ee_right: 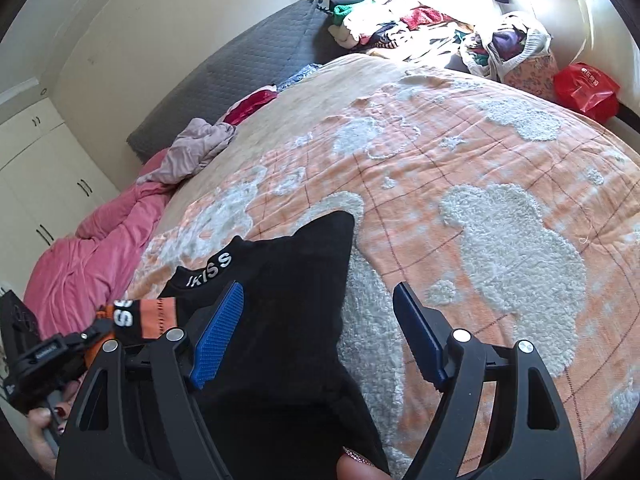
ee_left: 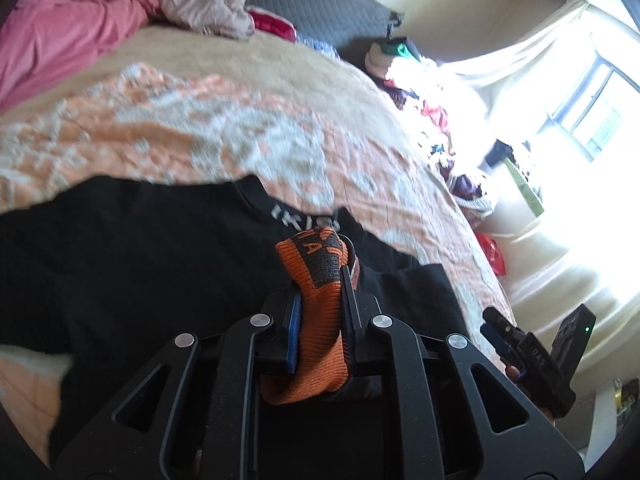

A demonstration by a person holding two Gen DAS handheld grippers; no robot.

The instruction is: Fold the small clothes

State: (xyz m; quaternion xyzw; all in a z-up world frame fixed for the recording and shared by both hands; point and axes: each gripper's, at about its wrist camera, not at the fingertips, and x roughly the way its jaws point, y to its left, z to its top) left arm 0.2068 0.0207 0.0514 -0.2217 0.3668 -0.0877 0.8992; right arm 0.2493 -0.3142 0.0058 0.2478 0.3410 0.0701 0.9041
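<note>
My left gripper (ee_left: 320,294) is shut on an orange knitted sock (ee_left: 320,344) with a dark patterned band, held just above a black garment (ee_left: 140,264). The black garment, with white lettering at its neck, lies spread on the orange-and-white blanket (ee_left: 200,128). In the right wrist view, my right gripper (ee_right: 318,288) stands open over the black garment (ee_right: 288,320), its blue pads apart with the cloth lying below them and not pinched. The orange sock (ee_right: 148,316) and the left gripper (ee_right: 90,334) show at the lower left there. The right gripper's tip (ee_left: 496,328) appears at the lower right of the left wrist view.
A pink duvet (ee_right: 92,248) and a crumpled beige garment (ee_right: 196,148) lie near the grey headboard (ee_right: 248,60). A pile of mixed clothes (ee_right: 420,24) and a red bag (ee_right: 584,86) sit past the bed's far edge. White wardrobes (ee_right: 36,172) stand at left. A bright window (ee_left: 592,108) glares.
</note>
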